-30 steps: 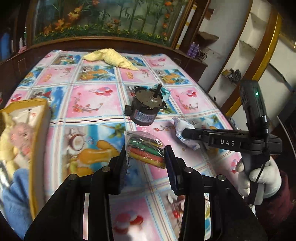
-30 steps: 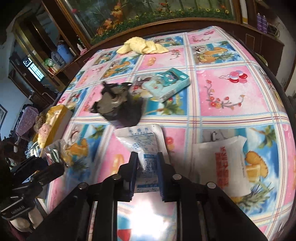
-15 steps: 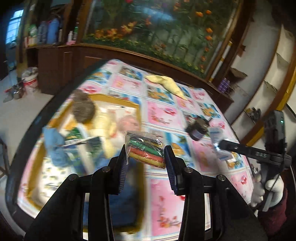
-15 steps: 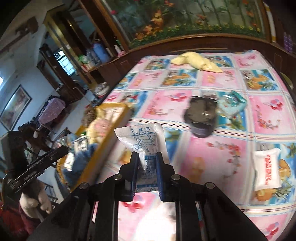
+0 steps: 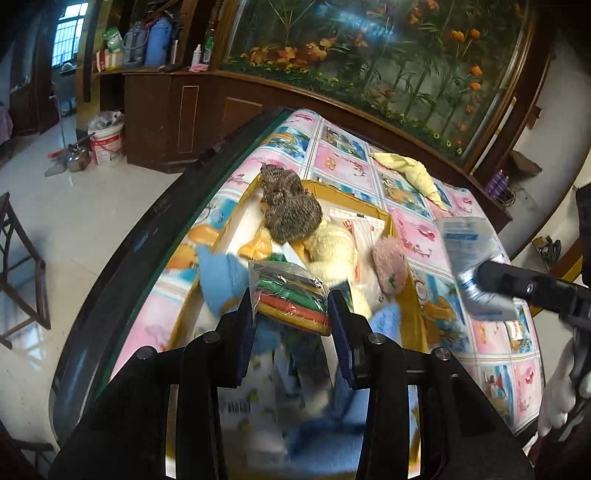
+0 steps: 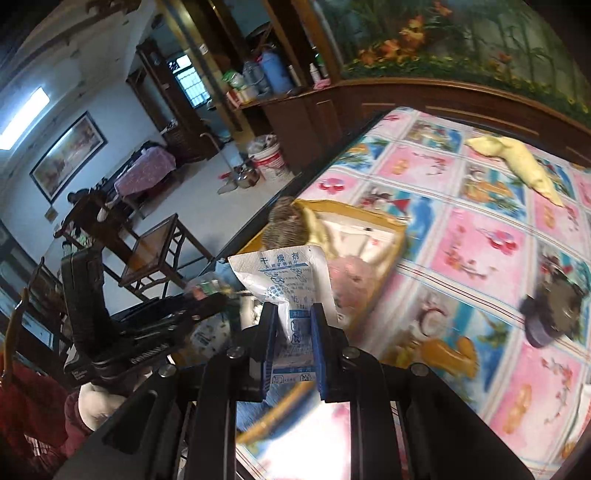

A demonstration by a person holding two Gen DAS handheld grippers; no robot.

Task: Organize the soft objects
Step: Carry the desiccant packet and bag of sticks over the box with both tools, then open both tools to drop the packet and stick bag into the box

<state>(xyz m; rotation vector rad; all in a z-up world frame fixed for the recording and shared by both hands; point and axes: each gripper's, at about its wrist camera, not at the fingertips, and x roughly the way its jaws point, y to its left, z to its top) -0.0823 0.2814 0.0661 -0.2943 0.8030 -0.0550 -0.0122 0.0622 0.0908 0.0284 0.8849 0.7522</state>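
Jaws of right gripper (image 6: 293, 345) clamping 干燥剂 sachet (image 6: 286, 284), left gripper (image 5: 291, 328) clamping coloured-bands bag (image 5: 290, 295)

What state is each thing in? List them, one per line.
Left gripper: shut on the bag of coloured cloths, over the box.
Right gripper: shut on the white sachet.
Box: open, packed with soft items.
Yellow cloth: crumpled on the table.
Motor: lying on the table.

Daylight from window (image 5: 69, 35); ceiling lamp (image 6: 26, 117) glares. Strong fisheye bending at edges. Motion blur smears box (image 5: 410, 295) contents.
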